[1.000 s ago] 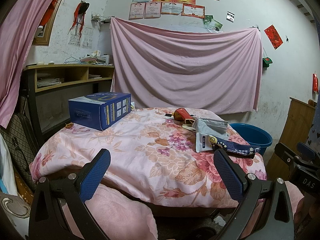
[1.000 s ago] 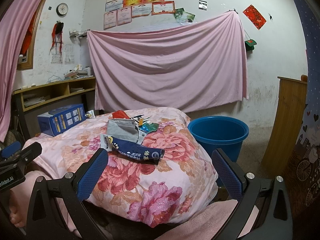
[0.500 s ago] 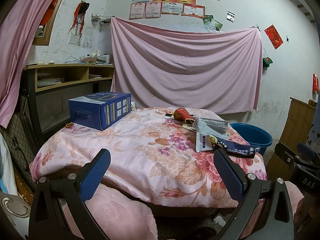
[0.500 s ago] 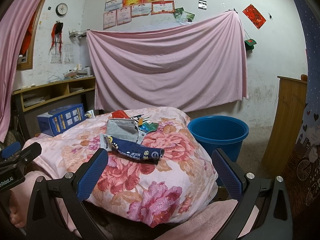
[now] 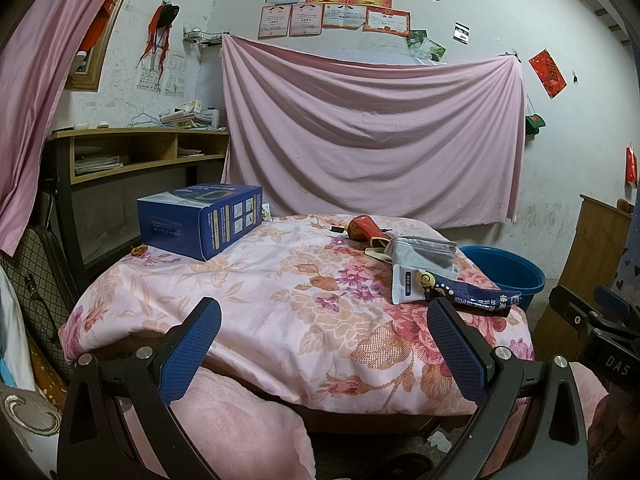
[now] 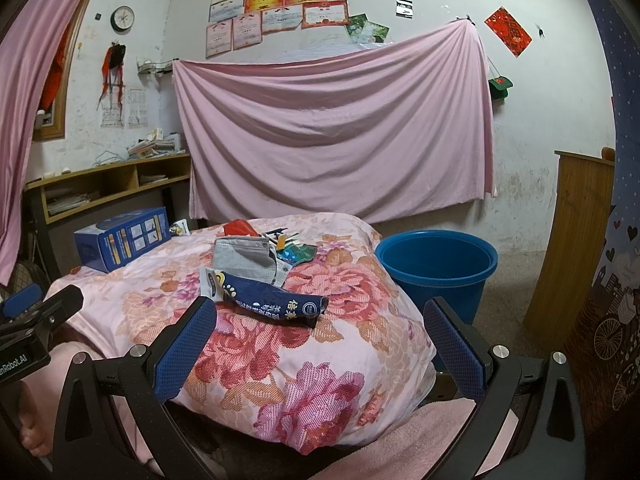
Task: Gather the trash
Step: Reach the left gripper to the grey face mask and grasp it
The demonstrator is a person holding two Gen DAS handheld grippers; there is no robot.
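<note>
Left wrist view: my left gripper (image 5: pixel 324 344), jaws spread and empty; the navy wrapper (image 5: pixel 460 294) lies ahead-right on the floral quilt (image 5: pixel 280 288).

Right wrist view: my right gripper (image 6: pixel 320 338), likewise spread and empty, is nearer; the wrapper's long axis runs crosswise just ahead, the blue bucket (image 6: pixel 436 268) ahead-right. The wrapper's print is unreadable.

wrappers (image 6: pixel 266 300) lie on the bed (image 6: pixel 320 360), bucket (image 6: pixel 436 268) right of it.

The right tool (image 6: pixel 320 344) hangs spread before a navy wrapper (image 6: pixel 272 306) beside a blue bucket (image 6: pixel 436 276).
</note>
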